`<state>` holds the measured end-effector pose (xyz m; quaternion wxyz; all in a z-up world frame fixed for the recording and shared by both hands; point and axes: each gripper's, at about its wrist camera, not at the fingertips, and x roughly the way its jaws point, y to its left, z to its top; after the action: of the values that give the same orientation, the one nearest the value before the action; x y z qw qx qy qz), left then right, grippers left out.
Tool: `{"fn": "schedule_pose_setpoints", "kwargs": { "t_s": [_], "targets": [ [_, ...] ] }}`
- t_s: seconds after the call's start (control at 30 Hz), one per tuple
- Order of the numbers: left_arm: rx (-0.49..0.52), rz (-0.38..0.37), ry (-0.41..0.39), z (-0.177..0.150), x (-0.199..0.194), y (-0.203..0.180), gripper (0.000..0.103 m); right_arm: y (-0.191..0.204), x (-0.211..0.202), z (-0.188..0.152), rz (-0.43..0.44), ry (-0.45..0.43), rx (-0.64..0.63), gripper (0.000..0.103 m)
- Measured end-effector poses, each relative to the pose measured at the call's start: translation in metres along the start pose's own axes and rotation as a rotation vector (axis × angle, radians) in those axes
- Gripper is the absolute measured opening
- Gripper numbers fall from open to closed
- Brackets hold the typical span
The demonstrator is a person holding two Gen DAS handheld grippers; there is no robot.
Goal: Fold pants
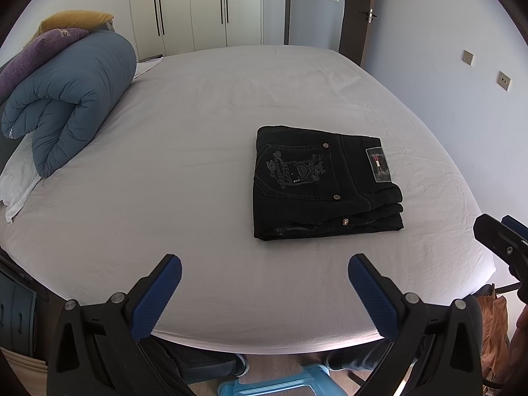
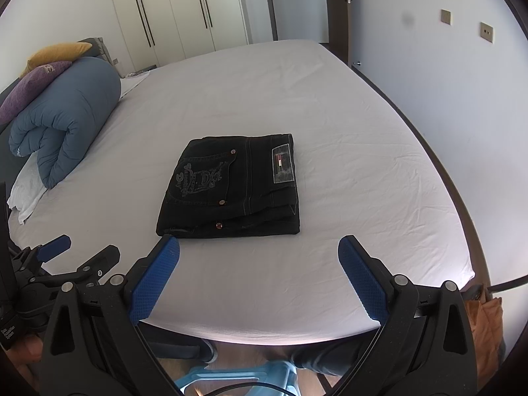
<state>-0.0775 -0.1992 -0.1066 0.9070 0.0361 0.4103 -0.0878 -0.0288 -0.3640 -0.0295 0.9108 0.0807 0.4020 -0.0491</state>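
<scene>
Black pants (image 1: 325,184) lie folded on the bed (image 1: 198,132); left gripper (image 1: 264,293) and right gripper (image 2: 259,275) gape wide, seemingly clear of the cloth.

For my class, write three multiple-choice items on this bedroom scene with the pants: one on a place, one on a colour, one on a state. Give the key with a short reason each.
1. Where do the pants lie?
A. on the white bed sheet
B. on the rolled duvet
C. on the floor

2. What colour is the rolled duvet?
A. yellow
B. blue
C. white

3. How do the left gripper and right gripper stand?
A. both shut on the pants
B. one open, one shut
C. both open, holding nothing

Key:
1 A, the folded pants rest flat on the sheet.
2 B, the roll at the bed's left is blue.
3 C, each pair of fingers is spread apart over the near bed edge, short of the pants.
</scene>
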Motion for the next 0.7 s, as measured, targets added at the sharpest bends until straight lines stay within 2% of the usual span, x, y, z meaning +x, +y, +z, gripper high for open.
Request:
{"fn": "schedule_pose_setpoints", "kwargs": {
  "t_s": [0.7],
  "targets": [
    [-0.002, -0.006, 0.005, -0.0017, -0.0004, -0.0012, 0.103, 0.0009, 0.0005, -0.0019, 0.003, 0.002, 0.0, 0.098]
  ]
}}
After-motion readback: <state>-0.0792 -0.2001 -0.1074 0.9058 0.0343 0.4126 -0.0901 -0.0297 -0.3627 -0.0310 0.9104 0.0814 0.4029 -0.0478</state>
